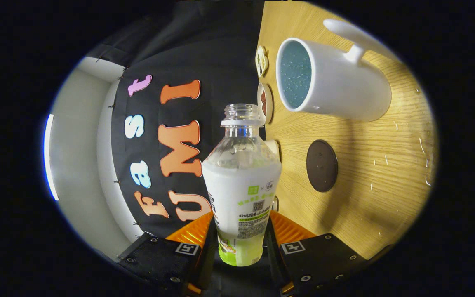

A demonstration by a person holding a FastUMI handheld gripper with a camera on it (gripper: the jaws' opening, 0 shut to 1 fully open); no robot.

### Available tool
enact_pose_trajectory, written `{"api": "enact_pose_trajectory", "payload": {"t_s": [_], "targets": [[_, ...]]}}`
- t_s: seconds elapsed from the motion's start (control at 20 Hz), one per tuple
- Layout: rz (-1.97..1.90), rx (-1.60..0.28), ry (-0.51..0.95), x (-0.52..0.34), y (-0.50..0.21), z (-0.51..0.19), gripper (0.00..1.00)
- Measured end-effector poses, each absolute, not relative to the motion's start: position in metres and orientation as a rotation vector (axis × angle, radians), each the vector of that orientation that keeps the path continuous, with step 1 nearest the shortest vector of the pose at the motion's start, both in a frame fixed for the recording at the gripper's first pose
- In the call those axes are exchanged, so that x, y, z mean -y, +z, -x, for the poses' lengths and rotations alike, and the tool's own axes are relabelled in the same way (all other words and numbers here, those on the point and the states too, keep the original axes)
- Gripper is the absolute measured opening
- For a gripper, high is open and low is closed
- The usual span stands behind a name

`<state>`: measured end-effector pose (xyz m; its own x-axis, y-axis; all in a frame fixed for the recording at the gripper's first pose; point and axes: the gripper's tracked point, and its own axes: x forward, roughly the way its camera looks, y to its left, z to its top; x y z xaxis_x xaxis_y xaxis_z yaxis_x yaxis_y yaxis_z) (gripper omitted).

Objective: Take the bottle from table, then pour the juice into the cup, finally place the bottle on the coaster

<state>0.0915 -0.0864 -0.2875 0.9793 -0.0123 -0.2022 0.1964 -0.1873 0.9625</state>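
Observation:
My gripper point(241, 231) is shut on a clear bottle point(241, 181) with a white and green label; both fingers press on its lower body. The bottle has no cap and its open neck points away from me. The whole view is rolled about a quarter turn, so the bottle lies level with the wooden table point(369, 194). A white mug point(336, 82) with a blue inside stands beyond and to one side of the bottle's mouth, apart from it. A dark round coaster point(322, 166) lies on the table nearer to me than the mug, beside the bottle's shoulder.
Small round items point(264, 103) sit at the table's far edge by the booth wall, close to the mug, with another point(261, 61) farther along. A pale wall point(76, 156) stands beyond the black cloth.

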Motion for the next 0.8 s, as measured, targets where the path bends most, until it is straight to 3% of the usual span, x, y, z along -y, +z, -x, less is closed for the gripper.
{"api": "enact_pose_trajectory", "payload": {"t_s": [0.8], "targets": [[-1.837,-0.087,-0.224,0.113,-0.282,-0.091,0.58]]}}
